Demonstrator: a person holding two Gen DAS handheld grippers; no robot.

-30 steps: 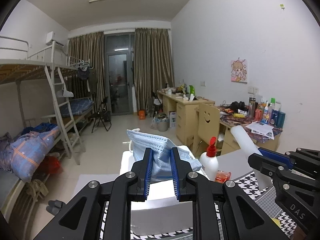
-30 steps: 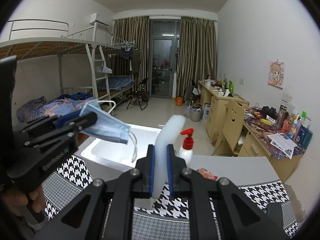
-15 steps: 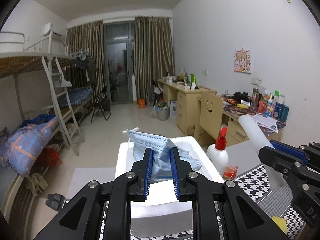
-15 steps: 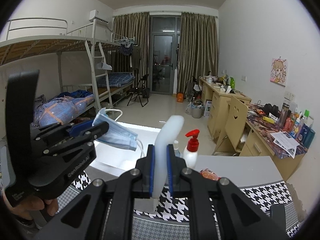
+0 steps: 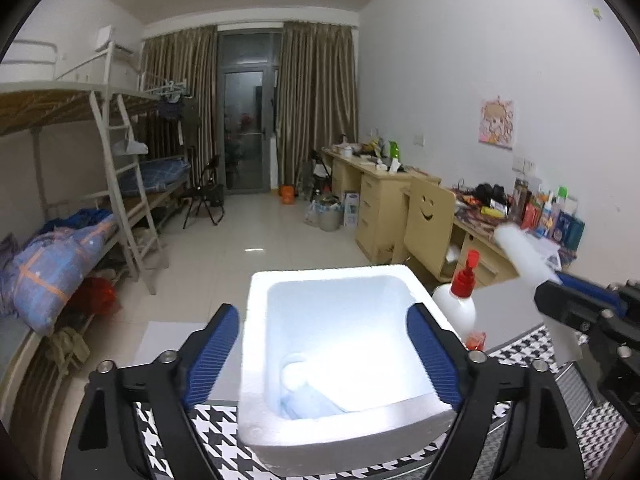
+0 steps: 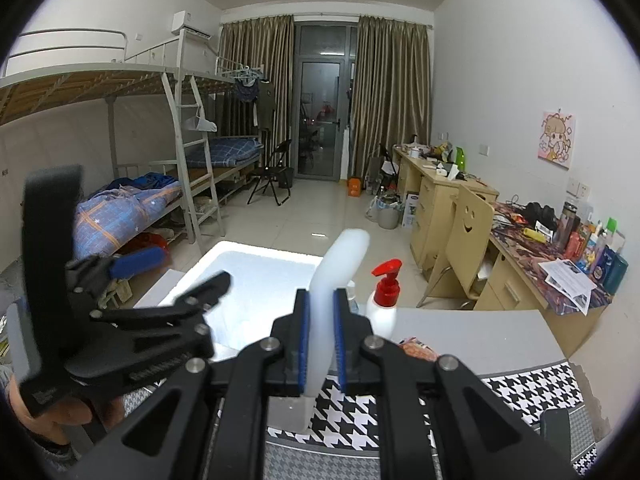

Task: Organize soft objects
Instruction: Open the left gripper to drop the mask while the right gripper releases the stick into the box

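Left gripper point(image 5: 322, 344) hovering over the white foam box point(image 5: 256, 364), jaws opening and spread wide, nothing between the blue pads point(image 5: 210, 356). One pad left of the box's left wall, the other above its right rim. Seen from the right wrist as a black frame at the left, held by a hand point(image 6: 60, 416) at the bottom corner.

Blue face mask point(image 5: 308, 400) lying loose on the box floor near the front-left corner, an ear loop curled just behind it; details washed out by glare inside the box.

Right gripper point(image 6: 320, 344) pressed together on a white foam strip point(image 6: 340, 264), pinched near its lower part, upper end curving up and to the right, lower end hanging below the pads toward the cloth. In the left wrist view, same strip point(image 5: 520, 252) angled up and left out of the black jaws at the right edge.

White pump bottle with a red head point(image 6: 382, 300) upright just right of the box, on the grey tabletop point(image 6: 480, 332). Small orange-red packet point(image 5: 474, 340) at the bottle's foot. Black-and-white houndstooth cloth point(image 6: 528, 388) over the near part of the table, box's front edge resting on it.

Beyond: bunk beds point(image 6: 132, 92) at left, wooden desks and a chair with a smiley cut-out point(image 5: 428, 216) at right, curtained glass door point(image 6: 324, 120) at the far end.
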